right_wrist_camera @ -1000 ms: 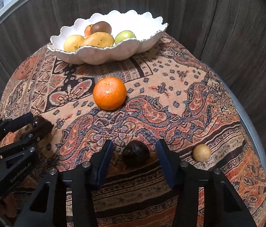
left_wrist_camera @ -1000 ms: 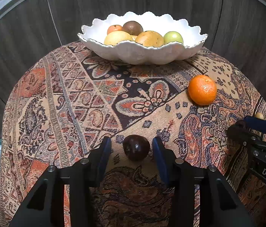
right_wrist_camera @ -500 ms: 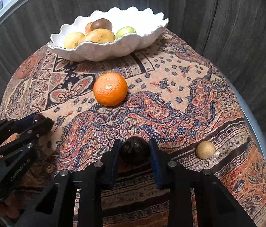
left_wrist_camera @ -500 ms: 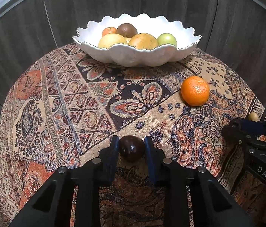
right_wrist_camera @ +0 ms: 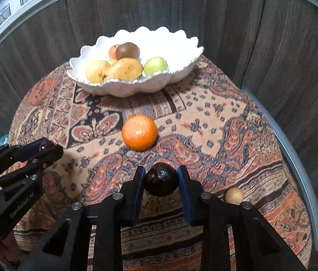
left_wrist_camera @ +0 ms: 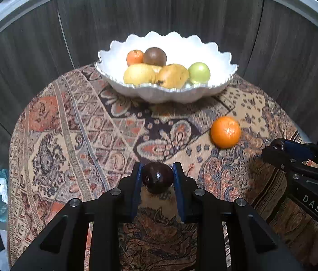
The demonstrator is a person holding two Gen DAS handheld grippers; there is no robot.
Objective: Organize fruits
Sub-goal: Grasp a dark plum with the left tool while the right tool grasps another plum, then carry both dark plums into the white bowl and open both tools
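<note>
Above the patterned cloth (left_wrist_camera: 73, 140), the left gripper (left_wrist_camera: 157, 176) clamps one dark round fruit (left_wrist_camera: 157, 177), and the right gripper (right_wrist_camera: 161, 178) clamps another dark fruit (right_wrist_camera: 161, 179); an orange (right_wrist_camera: 139, 132) lies near the white bowl (left_wrist_camera: 215, 88).

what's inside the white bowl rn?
In the white bowl: two yellow pears, a green apple, a dark brown round fruit and a small orange fruit. Anything beneath them is covered.

I count one white bowl (left_wrist_camera: 165, 92) with five fruits inside, one orange (right_wrist_camera: 139, 132) on the cloth, one small pale fruit (right_wrist_camera: 234, 195), and two dark fruits (left_wrist_camera: 157, 177), one in each gripper.
</note>
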